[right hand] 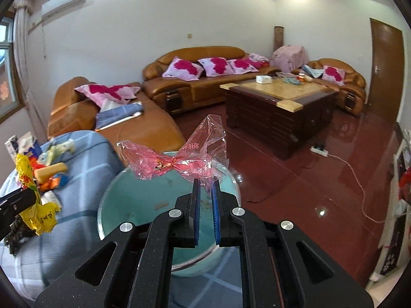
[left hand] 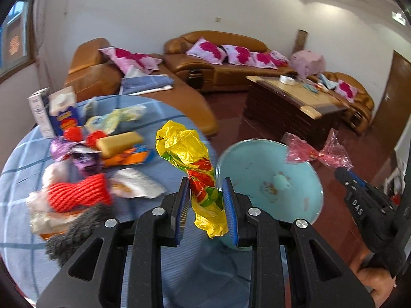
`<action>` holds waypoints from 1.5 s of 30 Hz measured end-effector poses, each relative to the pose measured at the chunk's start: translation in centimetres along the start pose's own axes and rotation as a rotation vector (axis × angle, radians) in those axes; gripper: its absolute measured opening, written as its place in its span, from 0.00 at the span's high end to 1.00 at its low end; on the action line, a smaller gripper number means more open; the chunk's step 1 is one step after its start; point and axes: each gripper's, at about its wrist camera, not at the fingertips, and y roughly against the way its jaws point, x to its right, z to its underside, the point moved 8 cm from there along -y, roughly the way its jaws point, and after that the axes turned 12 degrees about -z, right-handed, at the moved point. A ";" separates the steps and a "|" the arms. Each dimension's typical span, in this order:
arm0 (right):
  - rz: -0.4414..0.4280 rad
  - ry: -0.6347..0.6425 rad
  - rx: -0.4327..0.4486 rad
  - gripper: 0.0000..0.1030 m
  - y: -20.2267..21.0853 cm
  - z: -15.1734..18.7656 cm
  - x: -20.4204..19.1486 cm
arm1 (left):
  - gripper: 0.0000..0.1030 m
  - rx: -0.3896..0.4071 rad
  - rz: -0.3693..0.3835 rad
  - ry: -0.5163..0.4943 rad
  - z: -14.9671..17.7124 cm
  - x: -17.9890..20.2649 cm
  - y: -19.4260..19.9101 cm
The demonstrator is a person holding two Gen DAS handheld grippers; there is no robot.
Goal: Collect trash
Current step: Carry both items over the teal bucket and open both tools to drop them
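My left gripper is shut on a crumpled yellow, red and green wrapper and holds it up beside a light blue bowl at the table's edge. My right gripper is shut on a clear pink candy wrapper and holds it above the same bowl. The pink wrapper also shows in the left wrist view, over the bowl's right rim. The yellow wrapper shows at the left of the right wrist view. The bowl holds only a few crumbs.
More trash lies on the blue checked tablecloth: a red net sleeve, a purple wrapper, an orange packet, a tan bar, a white wrapper, cartons. Brown sofas and a coffee table stand beyond.
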 end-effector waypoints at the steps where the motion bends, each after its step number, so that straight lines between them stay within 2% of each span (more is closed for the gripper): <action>1: 0.007 -0.003 -0.002 0.91 -0.1 0.0 0.3 | 0.74 -0.006 0.013 -0.007 0.0 0.8 -0.4; 8: 0.075 -0.008 -0.039 0.91 -1.5 0.9 2.6 | 0.74 -0.034 0.061 -0.084 0.0 5.3 -2.7; 13: 0.095 -0.005 -0.074 0.91 -2.5 1.6 3.1 | 0.74 -0.067 0.084 -0.118 0.7 7.1 -4.5; 20: 0.093 0.008 -0.112 0.91 -3.5 2.5 3.2 | 0.74 -0.114 0.115 -0.124 1.6 8.1 -6.2; 28: 0.070 0.022 -0.144 0.90 -4.0 3.1 2.8 | 0.73 -0.140 0.116 -0.134 2.0 8.3 -7.6; 32: 0.016 0.021 -0.165 0.84 -4.6 3.4 2.2 | 0.68 -0.146 0.106 -0.133 2.1 7.9 -7.9; 33: 0.009 0.022 -0.166 0.80 -4.7 3.4 2.2 | 0.66 -0.144 0.103 -0.132 2.1 7.9 -7.8; 35: 0.000 0.025 -0.165 0.72 -4.8 3.3 2.0 | 0.53 -0.133 0.096 -0.128 1.9 7.7 -7.5; 37: -0.010 0.014 -0.155 0.67 -4.6 3.1 2.0 | 0.48 -0.121 0.086 -0.122 1.8 7.3 -7.2; 42: -0.005 -0.009 -0.124 0.67 -3.8 2.6 2.2 | 0.44 -0.101 0.074 -0.124 1.5 7.0 -6.5; 45: 0.015 -0.061 -0.073 0.67 -2.8 1.7 3.3 | 0.39 -0.082 0.059 -0.104 0.9 6.1 -5.8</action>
